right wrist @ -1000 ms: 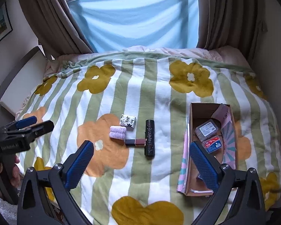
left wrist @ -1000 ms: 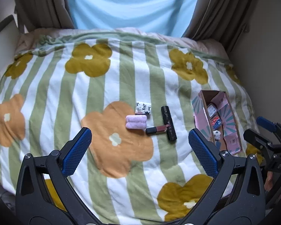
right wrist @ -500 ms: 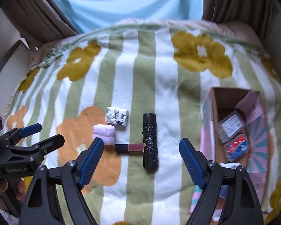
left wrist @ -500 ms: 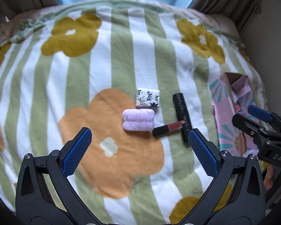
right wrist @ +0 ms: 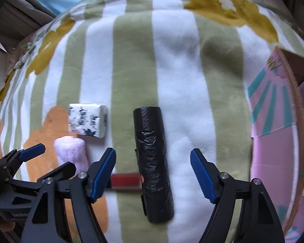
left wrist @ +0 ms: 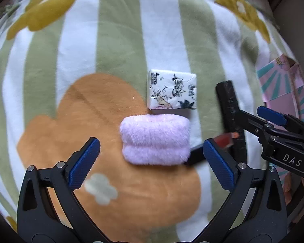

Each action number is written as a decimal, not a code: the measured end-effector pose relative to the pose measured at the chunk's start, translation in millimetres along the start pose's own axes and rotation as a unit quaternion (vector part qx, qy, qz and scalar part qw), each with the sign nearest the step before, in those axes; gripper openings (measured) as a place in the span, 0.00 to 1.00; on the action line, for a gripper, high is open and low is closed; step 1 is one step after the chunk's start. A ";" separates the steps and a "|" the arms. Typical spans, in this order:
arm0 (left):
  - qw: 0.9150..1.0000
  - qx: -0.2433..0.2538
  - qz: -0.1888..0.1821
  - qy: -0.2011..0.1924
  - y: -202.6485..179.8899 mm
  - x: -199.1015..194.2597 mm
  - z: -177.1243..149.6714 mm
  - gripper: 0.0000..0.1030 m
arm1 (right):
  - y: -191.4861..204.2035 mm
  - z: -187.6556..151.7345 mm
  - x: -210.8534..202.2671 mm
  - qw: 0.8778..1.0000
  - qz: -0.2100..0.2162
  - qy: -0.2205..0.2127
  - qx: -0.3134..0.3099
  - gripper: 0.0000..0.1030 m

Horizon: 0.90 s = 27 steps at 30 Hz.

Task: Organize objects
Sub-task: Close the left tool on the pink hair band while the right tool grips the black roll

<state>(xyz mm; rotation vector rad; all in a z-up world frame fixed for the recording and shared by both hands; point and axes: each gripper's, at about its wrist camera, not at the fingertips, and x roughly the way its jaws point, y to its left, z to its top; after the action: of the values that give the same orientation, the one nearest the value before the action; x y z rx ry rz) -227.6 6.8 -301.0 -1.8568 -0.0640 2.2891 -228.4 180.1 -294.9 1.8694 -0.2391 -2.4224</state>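
Note:
A fluffy pink roll (left wrist: 155,140) lies on the striped flowered blanket (left wrist: 119,46), just ahead of my open left gripper (left wrist: 151,164). Behind it lies a white printed tissue pack (left wrist: 172,90). A black roll of bags (right wrist: 153,158) lies lengthwise between the fingers of my open right gripper (right wrist: 153,174). A red and black lipstick (right wrist: 125,181) lies crosswise against the black roll. The pink roll (right wrist: 71,154) and tissue pack (right wrist: 88,120) also show in the right wrist view. Both grippers are empty.
A pink cardboard box (right wrist: 281,141) with teal rays stands open at the right, also seen in the left wrist view (left wrist: 283,81). The right gripper's fingers (left wrist: 271,117) cross the left view's right side. Curtains (right wrist: 20,6) hang at the bed's far end.
Both grippers have come down and forward toward the blanket. The left one now frames the pink roll, the right one straddles the black roll. Nothing has been taken hold of.

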 end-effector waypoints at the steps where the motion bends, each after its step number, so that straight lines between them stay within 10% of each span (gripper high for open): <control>1: 1.000 0.003 0.002 0.004 -0.4 6.2 0.8 0.95 | 0.1 -0.3 3.9 1.000 0.000 0.004 0.000 0.63; 9: 1.000 0.010 -0.007 0.019 -4.2 29.0 3.3 0.69 | 1.3 -4.7 18.9 1.000 -0.017 0.019 -0.009 0.32; 27: 1.000 -0.001 -0.012 -0.012 -10.4 2.6 7.1 0.46 | -19.9 -10.3 -13.3 1.000 -0.004 -0.002 -0.007 0.29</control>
<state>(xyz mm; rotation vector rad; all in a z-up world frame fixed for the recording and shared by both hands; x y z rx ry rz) -233.8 18.1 -300.4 -1.8181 -0.0907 2.2968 -214.3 201.0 -288.0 1.8641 -0.2146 -2.4272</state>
